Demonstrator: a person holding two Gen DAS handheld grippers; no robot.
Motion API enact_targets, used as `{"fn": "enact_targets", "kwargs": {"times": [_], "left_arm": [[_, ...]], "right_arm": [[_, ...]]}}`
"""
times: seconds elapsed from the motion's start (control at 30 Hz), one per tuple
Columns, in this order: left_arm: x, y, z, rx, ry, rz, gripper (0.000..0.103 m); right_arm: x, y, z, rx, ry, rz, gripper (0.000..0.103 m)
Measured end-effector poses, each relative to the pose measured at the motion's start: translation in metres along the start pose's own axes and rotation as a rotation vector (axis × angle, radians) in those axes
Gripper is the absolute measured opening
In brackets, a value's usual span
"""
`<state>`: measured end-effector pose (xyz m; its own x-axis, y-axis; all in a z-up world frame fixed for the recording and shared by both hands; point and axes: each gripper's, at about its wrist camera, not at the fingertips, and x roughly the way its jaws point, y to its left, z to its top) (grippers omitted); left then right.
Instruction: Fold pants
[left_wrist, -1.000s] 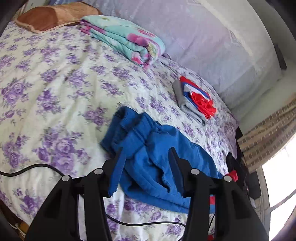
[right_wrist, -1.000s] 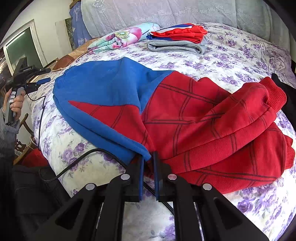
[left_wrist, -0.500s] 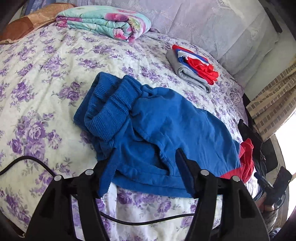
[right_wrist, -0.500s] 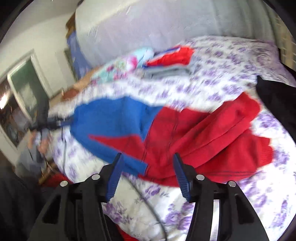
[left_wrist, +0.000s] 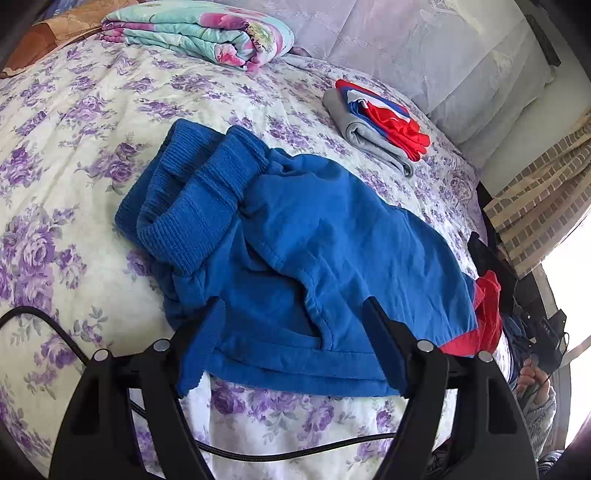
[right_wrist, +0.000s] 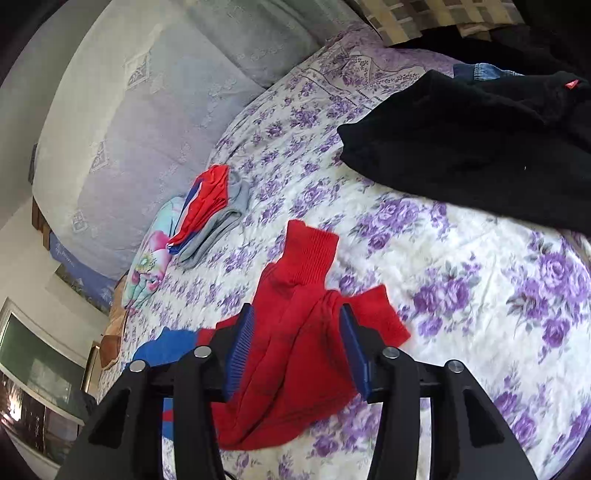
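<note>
Both grippers now stand spread apart: the right gripper (right_wrist: 297, 328), clamped on the pants (left_wrist: 314, 236) a second ago, has let go and swung to frame the red legs, while the left gripper (left_wrist: 293, 314) has closed in over the blue waist end. The pants lie crumpled on the floral bedspread (left_wrist: 74, 110). Beyond them sit a folded clothes stack (left_wrist: 376, 122), a rolled quilt (left_wrist: 207, 33), and a black garment (right_wrist: 480, 147).

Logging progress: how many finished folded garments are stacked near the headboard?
2: a grey piece at the bottom and a red-and-blue piece on top, beside the folded floral blanket. Others could hide inside the stack.
</note>
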<state>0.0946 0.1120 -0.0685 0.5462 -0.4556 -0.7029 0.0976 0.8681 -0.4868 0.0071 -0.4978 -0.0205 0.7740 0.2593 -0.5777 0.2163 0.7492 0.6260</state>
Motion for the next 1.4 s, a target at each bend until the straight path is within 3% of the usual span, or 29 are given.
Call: {"fn": "enact_targets", "kwargs": {"times": [0.13,0.23,0.3,0.37,0.43,0.57,0.67,0.7,0.77,0.83,0.9,0.93,0.97,1.0,1.03,1.1,1.17,1.27,1.4], "left_arm": [[0.003,0.001,-0.002,0.005,0.0,0.012,0.075],[0.002,0.002,-0.002,0.002,0.001,0.005,0.075],[0.002,0.003,-0.001,-0.002,0.004,0.0,0.075],[0.004,0.003,0.0,-0.003,0.009,0.001,0.075],[0.004,0.003,0.001,-0.004,0.015,0.0,0.075],[0.004,0.006,0.003,-0.011,0.017,-0.015,0.075],[0.006,0.006,0.004,-0.013,0.019,-0.017,0.075],[0.005,0.006,0.004,-0.017,0.019,-0.019,0.075],[0.004,0.007,0.004,-0.024,0.015,-0.027,0.075],[0.002,0.009,0.003,-0.037,0.011,-0.036,0.075],[-0.004,0.008,0.002,-0.042,0.004,-0.035,0.075],[-0.007,0.005,0.002,-0.035,-0.002,-0.032,0.075],[-0.01,0.004,0.002,-0.027,-0.009,-0.026,0.075],[-0.012,0.003,0.002,-0.021,-0.016,-0.025,0.075],[-0.014,0.002,0.002,-0.018,-0.021,-0.027,0.075],[-0.014,0.003,0.002,-0.026,-0.023,-0.028,0.075],[-0.012,0.004,0.001,-0.033,-0.02,-0.027,0.075],[-0.012,0.005,-0.002,-0.031,-0.023,-0.023,0.075],[-0.018,0.007,-0.004,-0.042,-0.039,-0.032,0.075]], "right_arm": [[0.03,-0.005,0.028,0.039,0.015,-0.005,0.059],[0.061,-0.006,0.028,0.044,0.093,-0.031,0.059],[0.067,-0.005,0.023,0.043,0.085,0.017,0.044],[0.053,0.008,0.019,-0.044,0.019,0.034,0.017],[0.023,0.018,0.014,-0.072,-0.04,0.071,0.009],[-0.052,0.018,-0.008,-0.084,-0.138,0.044,0.009],[-0.077,-0.007,-0.018,-0.036,-0.183,-0.027,0.009],[-0.071,-0.02,-0.02,0.003,-0.169,-0.04,0.009],[-0.038,-0.046,-0.025,0.058,-0.049,-0.031,0.009],[-0.013,-0.064,-0.034,0.107,0.015,-0.064,0.012],[-0.019,-0.073,-0.037,0.185,-0.007,0.011,0.013],[-0.027,-0.073,-0.037,0.2,-0.015,0.058,0.019],[-0.034,-0.07,-0.039,0.192,-0.024,0.089,0.049],[-0.04,-0.066,-0.043,0.175,-0.034,0.103,0.063],[-0.04,-0.064,-0.048,0.165,-0.031,0.106,0.069],[-0.026,-0.062,-0.059,0.172,0.012,0.125,0.069],[-0.012,-0.058,-0.059,0.164,-0.008,0.113,0.069],[0.01,-0.044,-0.047,0.168,0.008,0.18,0.069],[0.036,-0.03,-0.037,0.111,-0.006,0.106,0.067]]}}
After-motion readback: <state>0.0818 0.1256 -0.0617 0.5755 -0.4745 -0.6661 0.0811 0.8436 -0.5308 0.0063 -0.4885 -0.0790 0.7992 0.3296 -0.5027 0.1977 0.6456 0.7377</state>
